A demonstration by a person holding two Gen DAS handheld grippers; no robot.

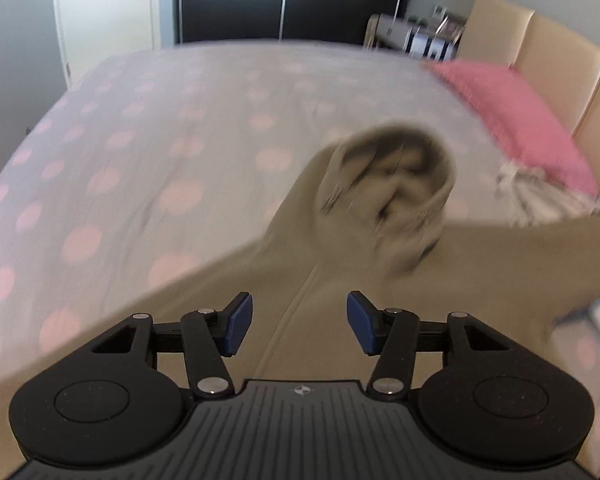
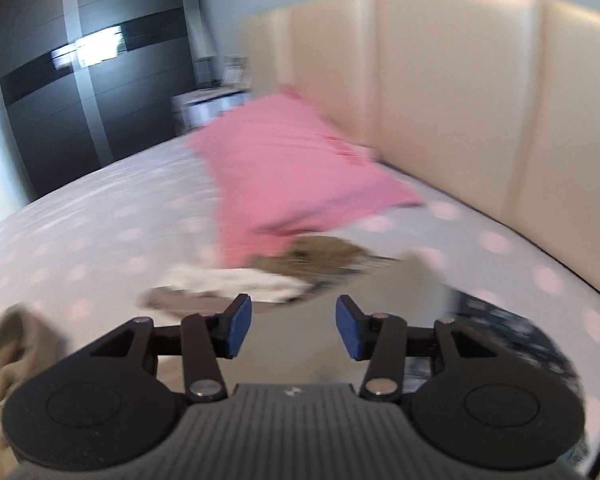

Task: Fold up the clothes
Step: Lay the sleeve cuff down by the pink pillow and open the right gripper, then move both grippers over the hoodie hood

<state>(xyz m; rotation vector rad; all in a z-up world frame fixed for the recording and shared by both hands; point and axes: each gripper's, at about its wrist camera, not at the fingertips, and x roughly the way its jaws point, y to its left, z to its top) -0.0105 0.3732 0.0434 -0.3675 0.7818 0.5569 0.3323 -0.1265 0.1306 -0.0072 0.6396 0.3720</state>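
Left wrist view | beige hoodie (image 1: 339, 280) runs lower centre to mid-frame, directly beneath left gripper (image 1: 300, 322) | both left and right gripper (image 2: 294, 326) gape empty

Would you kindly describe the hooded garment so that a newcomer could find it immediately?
Start at the bed with its grey, pink-dotted cover. Near its close edge, in front of the pink pillow, lies a beige hoodie with its sleeves spread wide. Its dark-lined hood and front zip set it apart from the smaller pale clothes beside the pillow.

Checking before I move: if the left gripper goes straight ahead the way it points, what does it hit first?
Probably the beige hoodie spread on the bed; the open left gripper aims at its zipper, though blur leaves depth unclear.
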